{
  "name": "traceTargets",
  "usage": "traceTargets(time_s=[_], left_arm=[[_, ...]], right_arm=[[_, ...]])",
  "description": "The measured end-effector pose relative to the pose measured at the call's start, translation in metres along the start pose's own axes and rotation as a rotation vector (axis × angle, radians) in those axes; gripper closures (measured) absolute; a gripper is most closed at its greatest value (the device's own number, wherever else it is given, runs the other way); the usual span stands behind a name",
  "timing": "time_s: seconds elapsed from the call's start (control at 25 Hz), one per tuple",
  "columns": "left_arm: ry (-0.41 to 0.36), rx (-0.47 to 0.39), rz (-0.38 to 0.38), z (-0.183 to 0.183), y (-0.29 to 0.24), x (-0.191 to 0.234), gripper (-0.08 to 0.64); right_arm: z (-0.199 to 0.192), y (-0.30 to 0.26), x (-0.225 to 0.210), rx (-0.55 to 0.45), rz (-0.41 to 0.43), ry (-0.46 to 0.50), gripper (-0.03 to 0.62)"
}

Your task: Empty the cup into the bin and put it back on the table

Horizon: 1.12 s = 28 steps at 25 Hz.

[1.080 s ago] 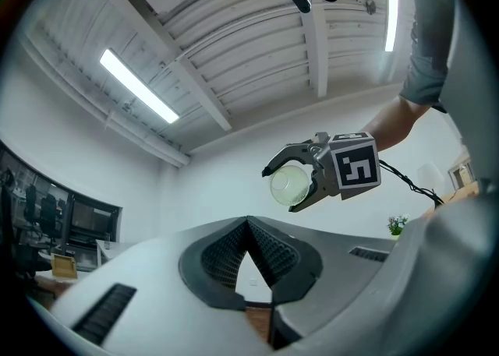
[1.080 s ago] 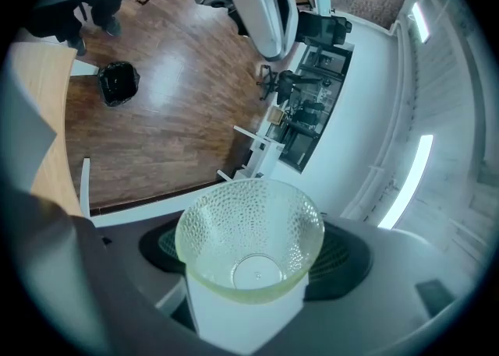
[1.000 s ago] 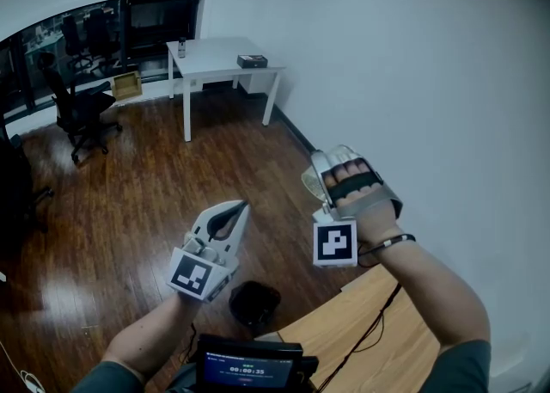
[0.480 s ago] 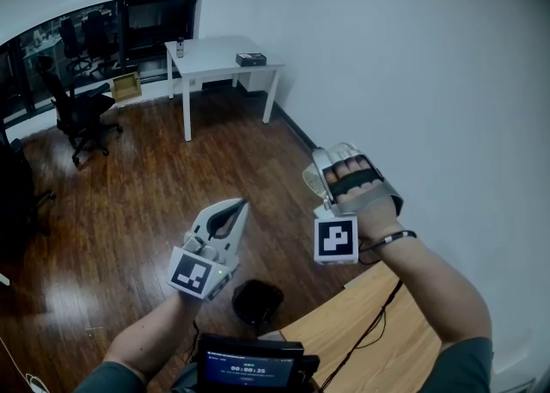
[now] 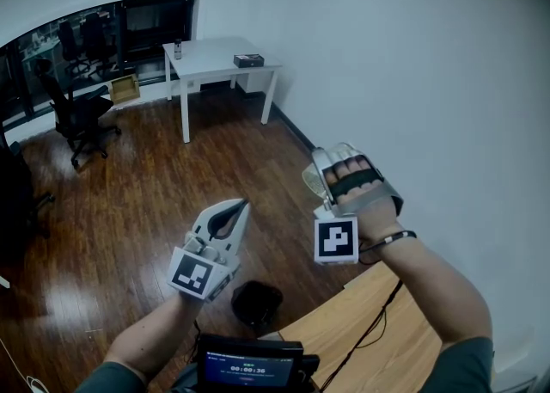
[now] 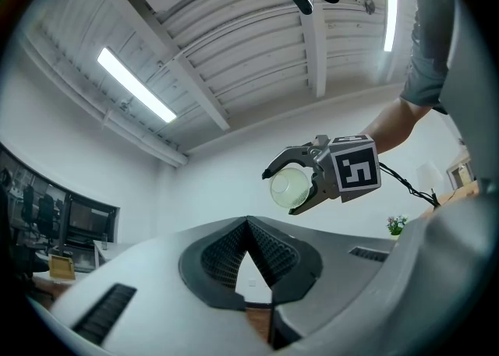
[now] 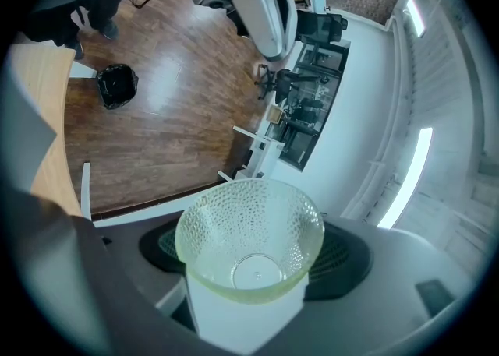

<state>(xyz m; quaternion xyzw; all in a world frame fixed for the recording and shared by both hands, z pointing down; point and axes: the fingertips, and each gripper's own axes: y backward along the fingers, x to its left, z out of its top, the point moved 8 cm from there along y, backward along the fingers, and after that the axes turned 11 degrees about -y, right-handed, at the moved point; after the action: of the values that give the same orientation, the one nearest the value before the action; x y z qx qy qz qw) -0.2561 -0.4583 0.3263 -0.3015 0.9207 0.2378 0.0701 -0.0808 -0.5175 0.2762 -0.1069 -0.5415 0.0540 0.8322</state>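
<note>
Pinching the seemingly empty cup [image 7: 249, 230] sideways, the right gripper [image 6: 282, 191] grips securely; the left gripper [image 5: 239, 209] is pressed together, idle. Recommend righting the cup, then lowering it gently onto the lower-right table [image 5: 361, 340].

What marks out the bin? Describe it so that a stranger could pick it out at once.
Start at the light wooden table at the bottom right of the head view. On the dark wood floor just beyond its left corner stands the bin. It is small, round and black with a black liner, unlike the white table and office chairs far across the room.
</note>
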Motion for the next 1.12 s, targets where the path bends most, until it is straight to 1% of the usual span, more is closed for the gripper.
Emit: traceTargets(time_s=[0.12,0.2,0.32,0.48,0.6,0.76,0.84,0.96,1.04,1.12], left_arm=[[-0.016,-0.002,0.000,-0.003,0.000,-0.001,0.569],[-0.021,0.000,0.001,-0.004,0.000,-0.001,0.569],[-0.004,0.003,-0.007,-0.002,0.001,-0.005,0.569],[-0.001,0.012,-0.008,-0.002,0.002,-0.001,0.569],[-0.012,0.010,-0.006,-0.003,0.003,-0.001,0.569],[-0.001,0.020,-0.013,-0.006,0.003,-0.004,0.569],[0.006,0.032,-0.012,-0.009,0.002,-0.004,0.569],[0.024,0.045,-0.014,-0.012,0.002,-0.004,0.569],[0.016,0.041,-0.010,-0.014,0.002,-0.004,0.569],[0.008,0.034,-0.007,-0.016,0.002,-0.004,0.569]], right_arm=[[0.000,-0.001,0.004,-0.002,0.043,-0.037,0.184],[-0.003,-0.002,0.004,-0.003,0.068,-0.113,0.184],[-0.001,0.001,0.001,-0.033,0.070,-0.280,0.184],[0.002,-0.001,0.007,-0.052,0.115,-0.359,0.184],[0.003,-0.002,0.012,-0.061,0.168,-0.466,0.184],[-0.009,-0.012,0.029,-0.029,0.238,-0.592,0.184],[-0.011,-0.016,0.034,-0.027,0.261,-0.645,0.184],[-0.011,-0.019,0.042,-0.027,0.290,-0.695,0.184],[-0.011,-0.021,0.047,-0.032,0.310,-0.738,0.184],[-0.013,-0.022,0.049,-0.041,0.329,-0.807,0.184]])
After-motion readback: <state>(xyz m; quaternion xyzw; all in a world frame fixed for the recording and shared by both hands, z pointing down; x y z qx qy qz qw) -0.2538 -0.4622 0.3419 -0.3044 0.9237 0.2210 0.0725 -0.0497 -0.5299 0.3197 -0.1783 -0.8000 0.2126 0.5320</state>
